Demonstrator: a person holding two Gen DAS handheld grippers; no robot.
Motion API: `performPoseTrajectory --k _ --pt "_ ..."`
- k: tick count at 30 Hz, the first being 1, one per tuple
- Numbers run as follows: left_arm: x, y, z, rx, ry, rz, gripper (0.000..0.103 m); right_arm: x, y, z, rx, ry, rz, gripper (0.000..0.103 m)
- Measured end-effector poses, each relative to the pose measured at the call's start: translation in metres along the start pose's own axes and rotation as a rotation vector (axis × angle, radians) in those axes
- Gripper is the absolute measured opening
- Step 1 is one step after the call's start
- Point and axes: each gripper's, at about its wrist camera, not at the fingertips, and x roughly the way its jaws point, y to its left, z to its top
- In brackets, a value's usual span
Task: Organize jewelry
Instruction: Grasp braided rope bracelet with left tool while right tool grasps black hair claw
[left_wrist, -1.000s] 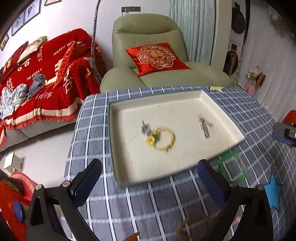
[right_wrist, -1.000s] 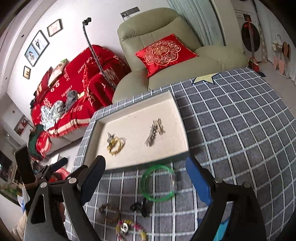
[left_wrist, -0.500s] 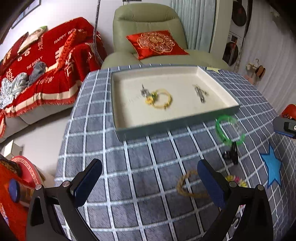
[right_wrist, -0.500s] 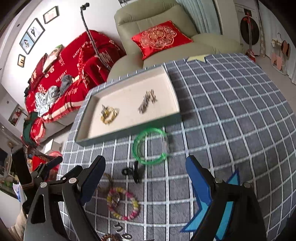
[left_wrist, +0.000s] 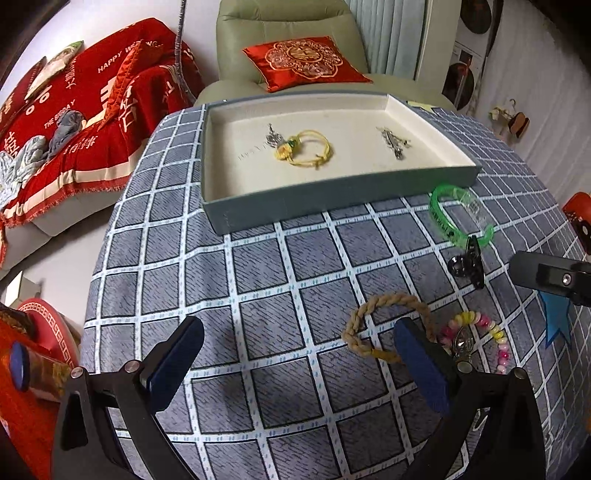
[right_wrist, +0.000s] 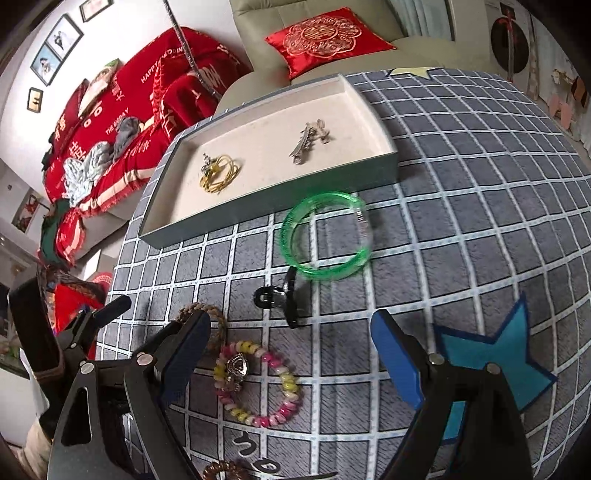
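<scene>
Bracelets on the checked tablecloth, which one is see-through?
The translucent green plastic bangle, lying nearest the tray; the braided rope bracelet and pink-and-yellow beaded bracelet are opaque.

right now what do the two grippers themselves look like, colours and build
Both look alike. The left gripper has a matte black angular frame with cut-out slots, silver round screw heads at the joints, and two flat, blunt-ended fingers faced with dark blue pads. The right gripper has the same black frame, silver screws and blue-padded fingers. No cables or markings show. No sleeve is clearly visible.

green bangle (right_wrist: 325, 236) motion-blurred, brown beaded bracelet (right_wrist: 225, 470) cut off at bottom edge
</scene>
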Motion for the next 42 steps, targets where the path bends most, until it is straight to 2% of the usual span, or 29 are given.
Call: performPoseTrajectory --k 2,6,9,13,17,19,21,23,24,26,27,29,34,42 --pt "0.002 -0.003 -0.001 0.01 0.003 0.002 0.103 0.006 0.005 0.0 -0.001 0.013 0.005 0.088" --pt "0.009 -0.005 -0.001 0.013 0.019 0.004 0.103 0.02 0.009 0.003 0.015 0.043 0.003 0.075" --pt "0.01 -0.006 -0.003 0.008 0.018 0.001 0.103 0.028 0.01 0.005 0.019 0.056 -0.009 0.07" --pt "0.009 -0.007 -0.003 0.008 0.015 -0.003 0.1 0.036 0.018 0.006 -0.015 0.058 -0.06 0.064" --pt "0.007 -0.011 -0.002 0.019 0.014 -0.003 0.097 0.039 0.025 0.007 -0.041 0.067 -0.103 0.053" --pt "0.004 -0.015 -0.002 0.028 0.006 -0.016 0.088 0.041 0.029 0.008 -0.062 0.074 -0.129 0.044" --pt "0.003 -0.019 -0.002 0.043 0.006 -0.012 0.083 0.041 0.032 0.006 -0.078 0.075 -0.157 0.029" --pt "0.001 -0.022 -0.002 0.058 0.005 -0.025 0.073 0.041 0.031 0.007 -0.079 0.075 -0.163 0.025" --pt "0.0 -0.024 -0.002 0.066 0.005 -0.027 0.071 0.04 0.03 0.006 -0.073 0.073 -0.16 0.025" --pt "-0.002 -0.029 -0.003 0.088 -0.003 -0.037 0.047 0.038 0.026 0.006 -0.066 0.071 -0.153 0.024" --pt "-0.003 -0.03 -0.003 0.099 -0.004 -0.042 0.042 0.037 0.025 0.005 -0.06 0.07 -0.146 0.024" --pt "-0.004 -0.034 -0.004 0.115 -0.003 -0.051 0.023 0.034 0.021 0.003 -0.047 0.07 -0.12 0.024" --pt "-0.009 -0.027 -0.007 0.068 -0.008 -0.14 0.023 0.019 0.015 -0.004 -0.042 0.049 -0.083 0.024" --pt "-0.026 -0.015 -0.006 0.019 -0.047 -0.186 0.023 -0.007 0.005 -0.009 -0.016 0.014 -0.041 0.025"
